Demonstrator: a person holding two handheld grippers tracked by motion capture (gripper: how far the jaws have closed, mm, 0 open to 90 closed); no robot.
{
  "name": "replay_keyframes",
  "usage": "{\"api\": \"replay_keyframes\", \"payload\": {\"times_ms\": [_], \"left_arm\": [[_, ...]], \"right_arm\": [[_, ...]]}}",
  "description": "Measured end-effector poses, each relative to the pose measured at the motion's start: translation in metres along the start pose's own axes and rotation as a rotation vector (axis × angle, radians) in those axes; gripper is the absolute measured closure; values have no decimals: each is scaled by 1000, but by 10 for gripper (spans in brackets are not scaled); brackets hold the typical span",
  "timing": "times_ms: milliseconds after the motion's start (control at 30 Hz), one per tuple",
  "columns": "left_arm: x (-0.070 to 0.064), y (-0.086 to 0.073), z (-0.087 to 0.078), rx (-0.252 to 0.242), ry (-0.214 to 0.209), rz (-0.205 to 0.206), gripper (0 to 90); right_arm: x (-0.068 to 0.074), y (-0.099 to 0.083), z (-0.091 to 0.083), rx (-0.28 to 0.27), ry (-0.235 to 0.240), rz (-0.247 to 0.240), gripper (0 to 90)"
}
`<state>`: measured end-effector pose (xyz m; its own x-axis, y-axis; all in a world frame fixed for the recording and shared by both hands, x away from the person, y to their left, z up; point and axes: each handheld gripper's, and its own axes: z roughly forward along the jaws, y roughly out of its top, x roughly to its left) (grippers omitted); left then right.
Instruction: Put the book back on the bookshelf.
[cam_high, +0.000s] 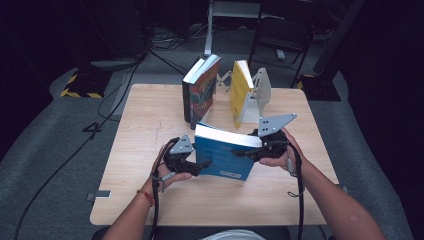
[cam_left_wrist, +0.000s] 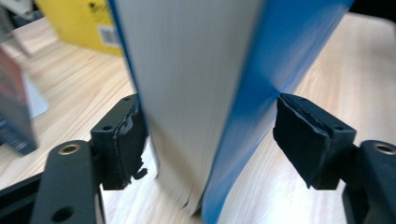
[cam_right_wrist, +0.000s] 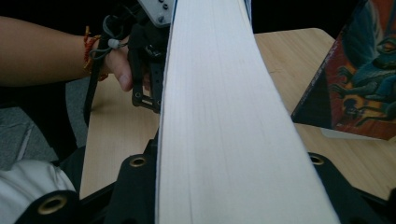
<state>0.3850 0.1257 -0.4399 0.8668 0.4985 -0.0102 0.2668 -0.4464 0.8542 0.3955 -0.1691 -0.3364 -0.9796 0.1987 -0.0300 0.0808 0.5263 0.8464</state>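
A thick blue-covered paperback book (cam_high: 225, 155) stands on edge at lower centre of the pale wooden bench (cam_high: 150, 120), its long axis running left to right between both tools: the left tool (cam_high: 196, 167) spread around its end, the right tool (cam_high: 245, 150) pinching it.

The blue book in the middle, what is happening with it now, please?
A person holds the blue book upright over the table with two claws. The left claw grips its left edge, though in the left gripper view one pad stands just off the cover. The right claw grips its right side. Behind it, a dark book and a yellow book stand in a white bookend.
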Motion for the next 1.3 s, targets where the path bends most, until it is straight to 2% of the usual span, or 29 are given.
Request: {"api": "replay_keyframes", "payload": {"times_ms": [133,300,433,467,500,567,600,667,767,833,900,1000,1067,1100,1300], "left_arm": [[6,-17,-8,62,21,-53,263],[10,-41,-22,142,69,-105,224],[10,-62,-27,206,80,-142,192],[10,-62,-27,206,80,-142,188],[10,-66,-27,218,84,-149,188],[9,-72,-26,252,126,-167,184],[8,-74,-24,259,129,-176,188],[6,-75,-20,285,119,-168,177],[2,-76,-13,316,137,-144,170],[1,-76,-10,313,151,-134,159],[1,-75,-9,306,157,-144,159],[2,-76,-7,291,157,-132,151],[2,-80,-7,263,146,-129,150],[2,-80,-7,263,146,-129,149],[3,-80,-8,263,147,-126,149]], "right_arm": [[-2,-3,-7,-2,-45,28,596],[-10,-13,-24,-11,-97,94,599],[-13,-19,-39,-6,-146,115,600],[-13,-19,-39,-6,-146,115,600],[-15,-22,-47,4,-169,130,600],[-16,-24,-58,15,-204,142,601],[-17,-24,-61,17,-213,146,600],[-17,-26,-69,20,-238,150,601],[-17,-29,-81,30,-277,164,602],[-17,-30,-87,37,-294,169,602],[-17,-31,-93,47,-313,181,602],[-18,-31,-102,55,-346,198,603],[-18,-32,-108,61,-371,205,603],[-18,-32,-108,61,-371,205,603],[-24,-31,-120,84,-439,225,604]]}}
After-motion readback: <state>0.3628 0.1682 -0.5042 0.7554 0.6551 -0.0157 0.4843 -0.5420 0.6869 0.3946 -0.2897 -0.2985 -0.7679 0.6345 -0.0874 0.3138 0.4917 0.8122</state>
